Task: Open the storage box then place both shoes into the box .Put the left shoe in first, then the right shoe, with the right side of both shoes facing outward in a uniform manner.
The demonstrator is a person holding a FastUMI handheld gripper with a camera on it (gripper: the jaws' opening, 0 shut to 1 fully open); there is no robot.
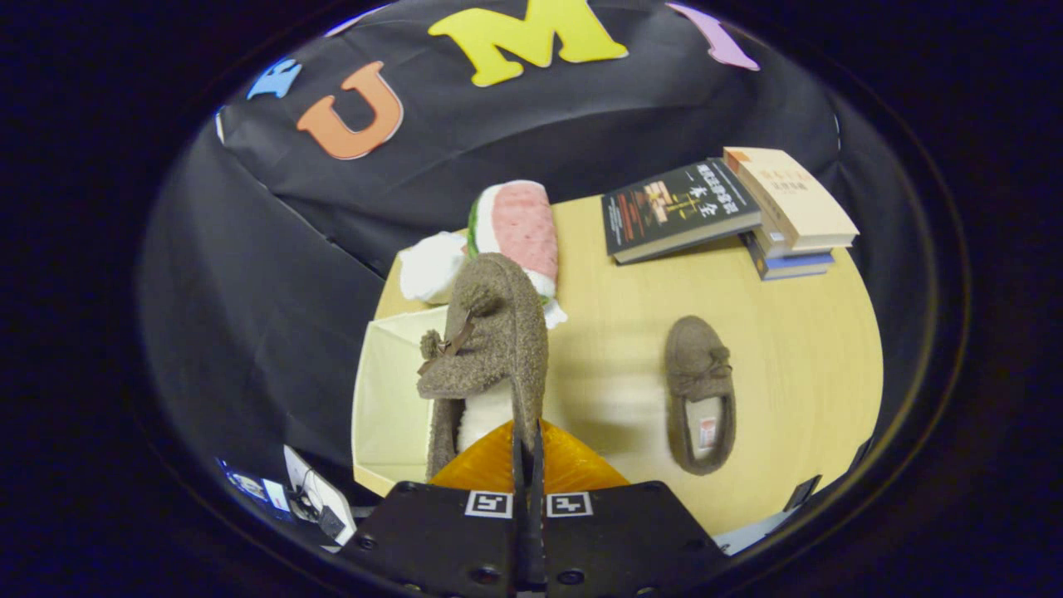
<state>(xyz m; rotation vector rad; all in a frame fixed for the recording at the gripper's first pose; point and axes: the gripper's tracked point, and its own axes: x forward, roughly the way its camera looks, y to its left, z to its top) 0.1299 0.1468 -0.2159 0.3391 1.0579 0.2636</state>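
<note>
**Left slipper held over the open storage box**

Jaws (527,444) closed tight on the side wall of a fuzzy brown slipper (486,349), both fingers pinching its collar edge. Slipper held up on its side, toe pointing away, small bow turned toward the box, pale lining showing just ahead of the fingers. Hanging over the open cream storage box (384,407), which sits at the table's (789,365) left edge, inside bare where visible. Second matching slipper (699,390) lying flat, sole down, out on the wooden table to the right of the fingers, well apart from the box. Beyond the held slipper, a watermelon-slice plush (521,228) and a white soft item (430,266) near the far left corner. Stack of books (731,212) at the far right corner.
</note>
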